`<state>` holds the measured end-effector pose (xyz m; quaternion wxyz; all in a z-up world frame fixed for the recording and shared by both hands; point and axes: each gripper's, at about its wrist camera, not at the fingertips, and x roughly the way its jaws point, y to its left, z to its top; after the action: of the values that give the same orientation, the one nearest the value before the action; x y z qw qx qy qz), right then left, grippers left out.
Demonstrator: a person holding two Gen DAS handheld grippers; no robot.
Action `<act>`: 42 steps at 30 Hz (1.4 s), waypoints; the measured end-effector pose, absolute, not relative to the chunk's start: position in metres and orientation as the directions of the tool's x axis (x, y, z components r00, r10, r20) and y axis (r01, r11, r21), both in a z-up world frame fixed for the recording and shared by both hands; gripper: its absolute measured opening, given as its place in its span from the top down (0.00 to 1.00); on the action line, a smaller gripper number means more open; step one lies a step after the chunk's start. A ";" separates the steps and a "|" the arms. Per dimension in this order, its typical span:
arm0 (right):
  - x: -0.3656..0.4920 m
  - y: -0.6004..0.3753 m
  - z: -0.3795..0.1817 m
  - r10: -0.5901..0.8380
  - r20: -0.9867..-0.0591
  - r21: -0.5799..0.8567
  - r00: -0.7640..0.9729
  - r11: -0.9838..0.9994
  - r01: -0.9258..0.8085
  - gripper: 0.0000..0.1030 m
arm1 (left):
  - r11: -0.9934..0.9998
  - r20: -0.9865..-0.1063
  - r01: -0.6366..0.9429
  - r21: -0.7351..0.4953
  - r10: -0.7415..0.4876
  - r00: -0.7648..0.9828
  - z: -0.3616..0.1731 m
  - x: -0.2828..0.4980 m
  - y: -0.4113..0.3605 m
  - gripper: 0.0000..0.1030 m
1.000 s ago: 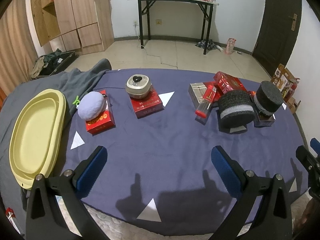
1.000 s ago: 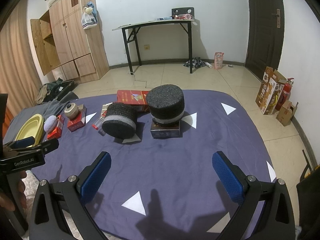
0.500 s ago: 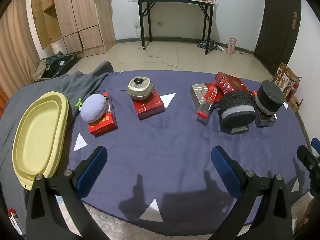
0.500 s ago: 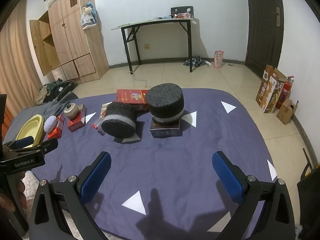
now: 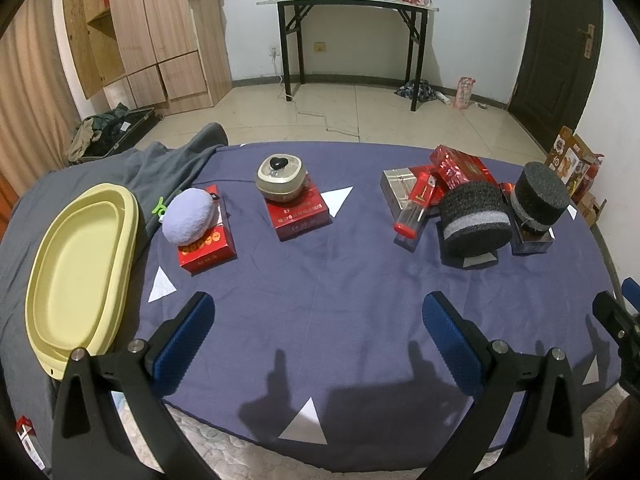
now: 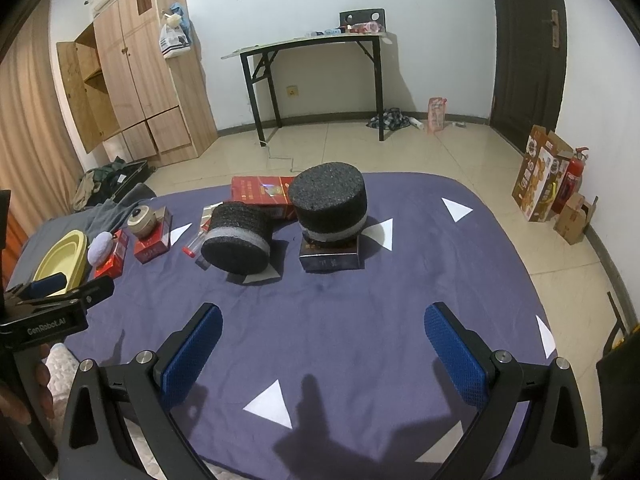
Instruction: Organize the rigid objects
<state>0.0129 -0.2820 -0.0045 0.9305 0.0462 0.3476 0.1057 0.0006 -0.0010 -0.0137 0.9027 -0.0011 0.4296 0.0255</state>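
Note:
On the purple cloth a lilac puff [image 5: 188,216] lies on a red box [image 5: 206,242]. A beige jar [image 5: 280,178] sits on another red box [image 5: 298,214]. Two black foam cylinders stand at right: one tilted [image 5: 474,218] [image 6: 238,238], one upright [image 5: 540,198] [image 6: 328,208] on a dark box [image 6: 330,256]. A red-capped clear tube [image 5: 414,210] leans on a silver box [image 5: 398,184] beside a red box [image 5: 460,168]. My left gripper [image 5: 316,332] is open and empty above the near cloth. My right gripper [image 6: 322,340] is open and empty too.
A yellow oval basin [image 5: 76,272] lies at the left on a grey cloth [image 5: 160,164]. White paper triangles [image 5: 304,424] dot the cloth. A black folding table [image 5: 352,28] and a wooden wardrobe [image 5: 140,32] stand behind; cartons [image 6: 544,180] by the door.
The left view has drawn back and risen slightly, so the objects sit a little farther off. The right view is almost unchanged. Both grippers stay open.

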 end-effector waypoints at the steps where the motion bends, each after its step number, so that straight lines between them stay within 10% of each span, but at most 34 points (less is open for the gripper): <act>1: 0.013 -0.282 -0.005 0.229 -0.637 0.160 0.736 0.973 -0.164 0.00 | 0.999 -0.776 -0.047 0.021 0.046 0.630 -0.013 0.000 -0.001 0.00; 33: 0.037 -0.288 0.032 0.223 -0.636 0.176 0.739 0.974 -0.143 0.00 | 0.988 -0.790 -0.132 -0.084 0.015 0.612 0.049 0.056 0.120 0.00; 42: 0.118 -0.261 0.022 0.219 -0.676 0.171 0.704 0.975 -0.140 0.00 | 0.998 -0.835 0.054 -0.027 -0.052 0.548 0.007 0.112 0.092 0.00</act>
<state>0.1182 -0.2614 0.0220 0.9214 0.0535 0.3724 0.0975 0.1117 0.0916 0.0069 0.8798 0.0012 0.4743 -0.0302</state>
